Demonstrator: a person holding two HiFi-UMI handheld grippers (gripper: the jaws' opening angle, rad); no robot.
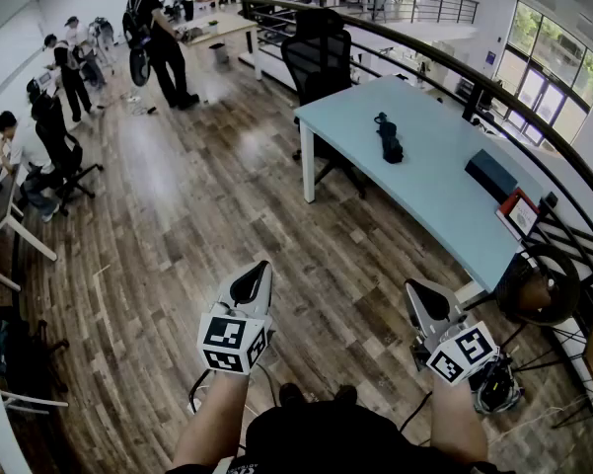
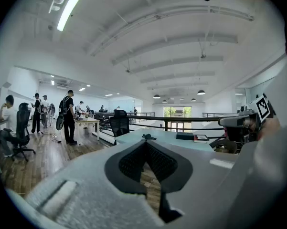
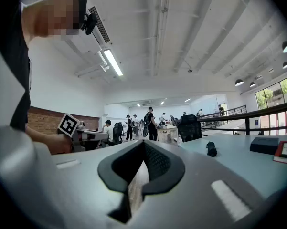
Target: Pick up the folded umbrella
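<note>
The folded black umbrella (image 1: pixel 387 138) lies on the pale blue table (image 1: pixel 424 191), far ahead of both grippers. It shows small in the left gripper view (image 2: pixel 146 137) and to the right in the right gripper view (image 3: pixel 211 149). My left gripper (image 1: pixel 261 268) is held over the wooden floor at the lower middle, its jaws shut with nothing between them (image 2: pixel 144 143). My right gripper (image 1: pixel 412 288) is beside it, near the table's front corner, also shut and holding nothing (image 3: pixel 143 142).
A black office chair (image 1: pixel 321 52) stands at the table's far end. A dark box (image 1: pixel 490 174) and a red-framed item (image 1: pixel 520 212) rest on the table's right side. A dark railing (image 1: pixel 533 136) runs behind it. Several people (image 1: pixel 158 38) are at the far left.
</note>
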